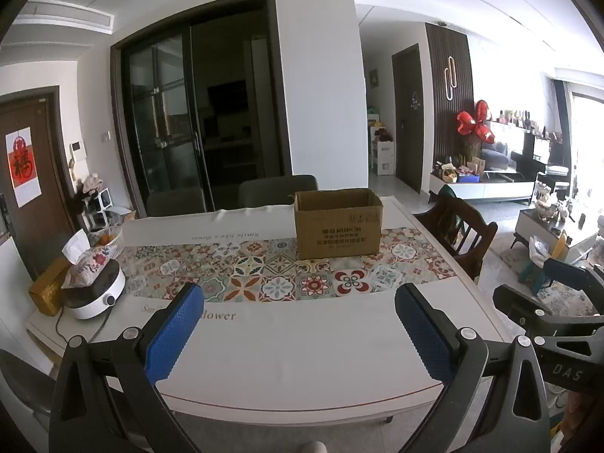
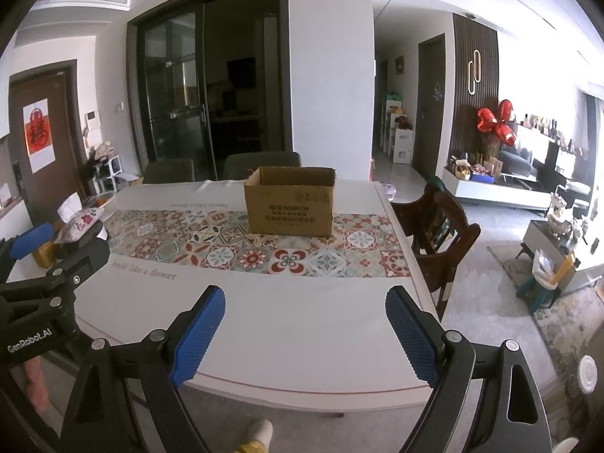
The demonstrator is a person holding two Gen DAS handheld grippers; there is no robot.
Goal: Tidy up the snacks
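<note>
I hold my left gripper [image 1: 298,324] and right gripper [image 2: 305,326] spread wide and empty over the near edge of the bench [image 1: 294,358]. No snacks show anywhere; the only task thing I see is the open cardboard box [image 1: 338,224], upright at centre frame on the patterned runner. It looks light and stiff, its walls likely to dent, so I would take it by the top rim. At left stand a tissue pouch [image 1: 88,264] on a white appliance [image 1: 100,294]; nothing blocks my way.
</note>
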